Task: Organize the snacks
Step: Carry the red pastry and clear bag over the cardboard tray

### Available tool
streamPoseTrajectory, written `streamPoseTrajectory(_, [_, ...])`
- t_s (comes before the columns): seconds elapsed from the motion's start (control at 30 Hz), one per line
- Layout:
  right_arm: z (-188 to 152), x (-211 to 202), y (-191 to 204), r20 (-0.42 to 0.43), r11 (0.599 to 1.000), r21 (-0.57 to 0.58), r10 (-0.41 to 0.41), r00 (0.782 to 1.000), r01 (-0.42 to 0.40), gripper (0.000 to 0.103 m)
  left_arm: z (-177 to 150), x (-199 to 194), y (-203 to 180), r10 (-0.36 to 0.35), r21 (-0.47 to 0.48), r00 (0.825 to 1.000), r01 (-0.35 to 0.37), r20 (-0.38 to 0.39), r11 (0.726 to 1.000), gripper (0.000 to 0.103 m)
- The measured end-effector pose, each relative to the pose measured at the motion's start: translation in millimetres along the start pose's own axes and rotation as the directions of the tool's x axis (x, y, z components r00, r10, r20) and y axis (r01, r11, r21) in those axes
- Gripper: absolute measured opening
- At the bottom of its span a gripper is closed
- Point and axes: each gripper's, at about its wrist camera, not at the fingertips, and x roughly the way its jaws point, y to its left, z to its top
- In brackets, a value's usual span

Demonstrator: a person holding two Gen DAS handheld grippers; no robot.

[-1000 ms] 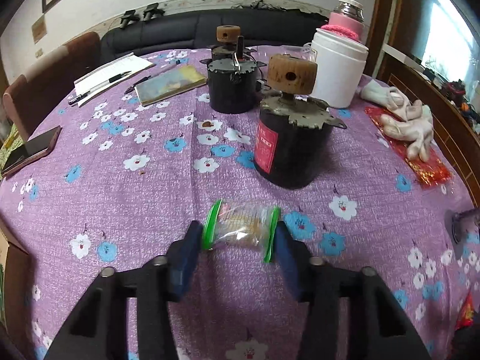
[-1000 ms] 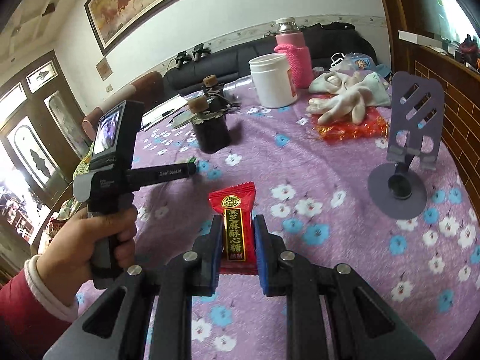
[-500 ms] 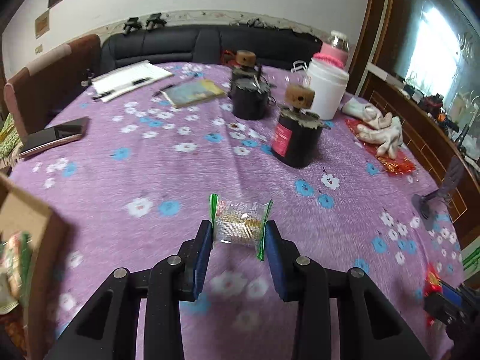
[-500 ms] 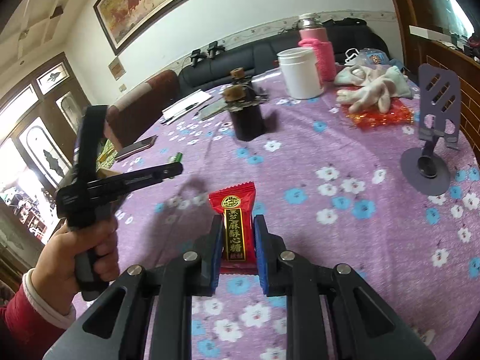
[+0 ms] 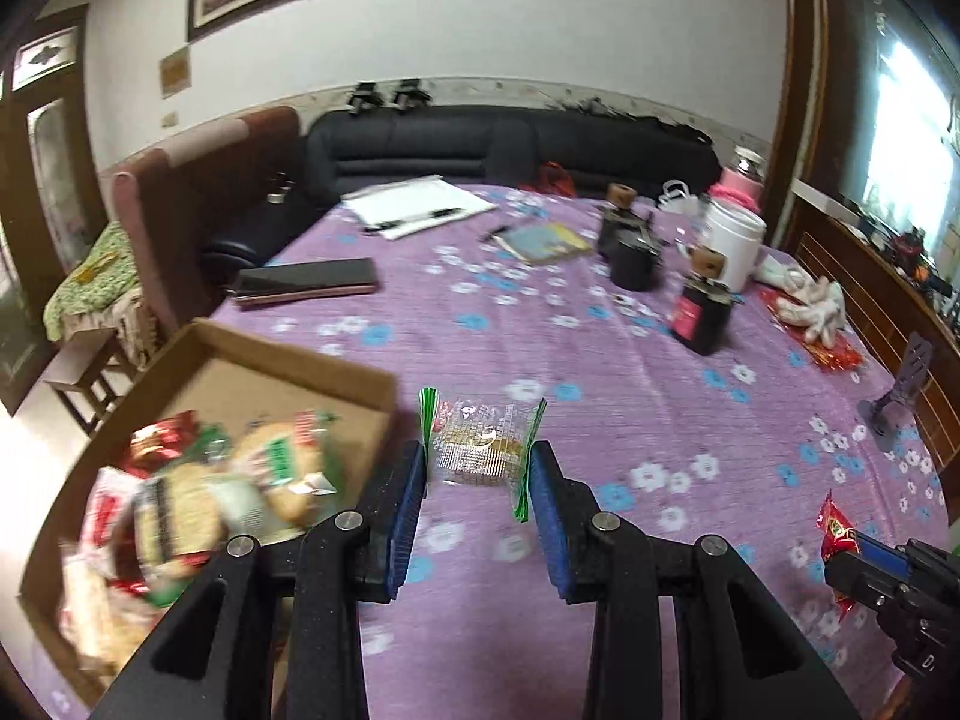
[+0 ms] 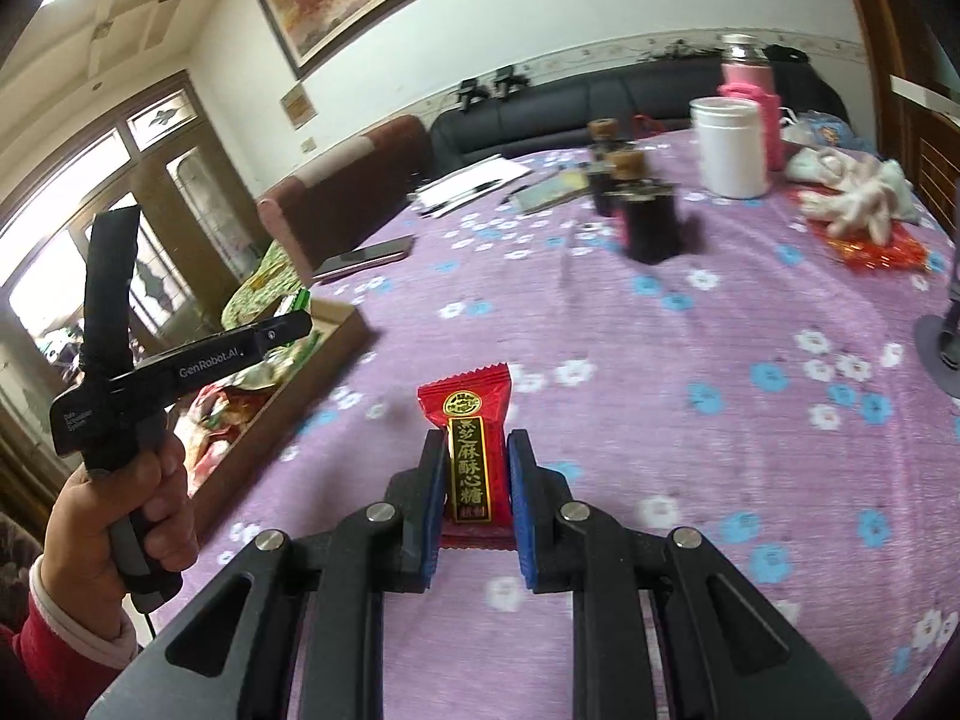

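Your left gripper point(image 5: 477, 480) has a clear, green-edged snack packet point(image 5: 483, 441) pinched across its width, just below the centre of the left wrist view, held above the purple flowered tablecloth point(image 5: 600, 360). It looks very light, with a crinkly film wrapper around what seems a brittle biscuit or crisp cake, so I judge that a gentle squeeze on the body rather than on the fluted end seals is enough; press harder and it may crumble. The film is probably slick, so it could slide out if you tilt it.

Your right gripper point(image 6: 477, 480) is closed to a narrow gap on a red candy packet point(image 6: 468, 450), gripped by its lower half at the centre of the right wrist view, its top end free above the fingers. It looks small, light and fairly firm, and the grip appears secure.

The cardboard box point(image 5: 300, 366) sits at the lower left of the left wrist view, just left of the left gripper. It is open-topped and already holds a loose heap of wrapped snacks point(image 5: 210, 480) in red, green and white. Farther up the table stand two dark lidded jars point(image 5: 699, 315) and a white tub point(image 5: 732, 246), contents not visible.
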Motion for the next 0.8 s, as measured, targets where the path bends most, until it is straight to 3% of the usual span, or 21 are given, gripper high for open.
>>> streamPoseTrajectory(0.33, [-1,23,63,-0.035,0.995,-0.079,0.056,0.998,-0.059,0.019,-15,-33,71,0.068,-0.086,0.997,-0.065,0.04,0.994,0.037])
streamPoseTrajectory(0.8, [24,63,147,-0.07,0.972,-0.195,0.122,0.99,-0.133,0.019,-31,-53,145,0.197,-0.142,0.979,-0.187,0.057,0.972,0.037])
